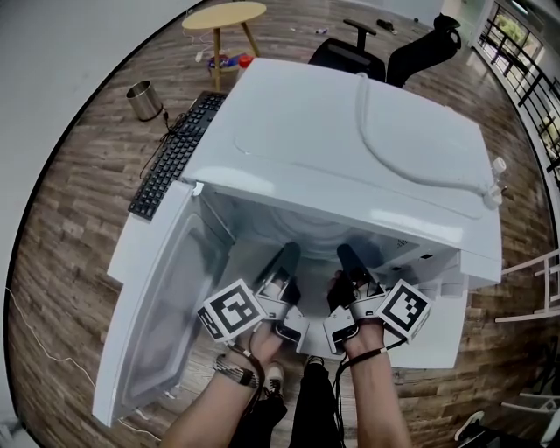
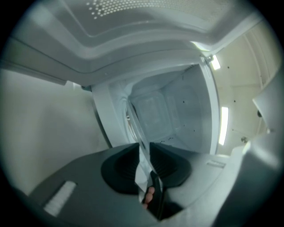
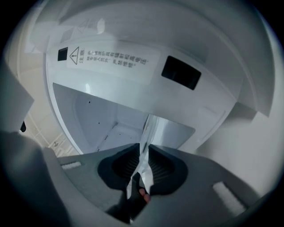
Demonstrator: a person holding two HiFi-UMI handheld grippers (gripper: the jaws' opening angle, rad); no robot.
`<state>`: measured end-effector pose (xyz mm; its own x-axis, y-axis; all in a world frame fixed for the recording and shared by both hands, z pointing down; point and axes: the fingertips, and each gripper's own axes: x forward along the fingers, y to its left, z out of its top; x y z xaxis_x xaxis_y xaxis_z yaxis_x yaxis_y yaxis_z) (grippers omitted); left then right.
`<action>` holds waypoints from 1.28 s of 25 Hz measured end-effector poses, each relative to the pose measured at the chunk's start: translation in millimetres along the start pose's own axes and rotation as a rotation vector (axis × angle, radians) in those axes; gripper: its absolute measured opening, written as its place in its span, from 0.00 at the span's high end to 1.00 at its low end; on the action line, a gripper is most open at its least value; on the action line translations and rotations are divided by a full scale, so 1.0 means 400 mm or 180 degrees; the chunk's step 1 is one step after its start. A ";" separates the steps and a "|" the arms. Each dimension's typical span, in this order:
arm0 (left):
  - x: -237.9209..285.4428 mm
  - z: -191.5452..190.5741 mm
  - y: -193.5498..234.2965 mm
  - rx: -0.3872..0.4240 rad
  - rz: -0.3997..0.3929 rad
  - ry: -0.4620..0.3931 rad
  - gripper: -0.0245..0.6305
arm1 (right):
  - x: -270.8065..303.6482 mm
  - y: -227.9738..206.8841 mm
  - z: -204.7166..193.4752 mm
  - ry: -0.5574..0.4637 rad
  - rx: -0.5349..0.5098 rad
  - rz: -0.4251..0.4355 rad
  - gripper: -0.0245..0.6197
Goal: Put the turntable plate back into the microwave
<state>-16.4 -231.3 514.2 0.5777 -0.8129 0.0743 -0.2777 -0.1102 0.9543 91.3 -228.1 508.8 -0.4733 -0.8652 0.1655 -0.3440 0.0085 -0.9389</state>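
The clear glass turntable plate (image 2: 138,129) stands edge-on between the jaws in the left gripper view and reaches into the white microwave (image 1: 350,140) cavity. My left gripper (image 2: 144,153) is shut on its rim. The same plate (image 3: 147,129) shows in the right gripper view, where my right gripper (image 3: 144,154) is shut on its rim too. In the head view the left gripper (image 1: 285,261) and the right gripper (image 1: 348,261) reach side by side into the cavity mouth. The glass itself is hard to make out there.
The microwave door (image 1: 162,306) hangs open at the left. A black keyboard (image 1: 175,153) lies beside the microwave, with a metal cup (image 1: 144,99) on the floor beyond. A round wooden table (image 1: 223,16) and black office chairs (image 1: 350,52) stand behind.
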 end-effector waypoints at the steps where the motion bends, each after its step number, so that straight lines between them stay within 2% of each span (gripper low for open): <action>1: 0.002 0.002 0.000 0.0002 0.0000 -0.0002 0.83 | 0.002 0.001 0.001 -0.0003 0.0000 0.0001 0.86; 8: 0.020 0.019 -0.005 0.0039 0.0023 -0.0042 0.83 | 0.023 0.013 0.012 0.0032 -0.0084 -0.0081 0.85; 14: 0.024 0.016 -0.001 0.0000 0.0058 -0.0095 0.83 | 0.019 0.022 0.005 0.0054 -0.0080 0.0030 0.85; 21: 0.030 0.020 0.006 -0.0027 0.0087 -0.0114 0.85 | 0.008 -0.001 -0.006 0.0064 -0.0097 -0.0254 0.85; 25: 0.033 0.017 0.014 -0.0082 0.0085 -0.0174 0.87 | 0.003 -0.005 -0.018 0.0128 -0.0178 -0.0252 0.85; 32: 0.035 0.027 0.007 0.0027 0.0061 -0.0144 0.86 | 0.010 -0.004 -0.013 0.0086 -0.0226 -0.0292 0.86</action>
<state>-17.3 -249.0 514.9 0.5370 -0.8399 0.0793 -0.2950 -0.0989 0.9504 85.6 -228.9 512.6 -0.4586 -0.8501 0.2588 -0.4430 -0.0338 -0.8959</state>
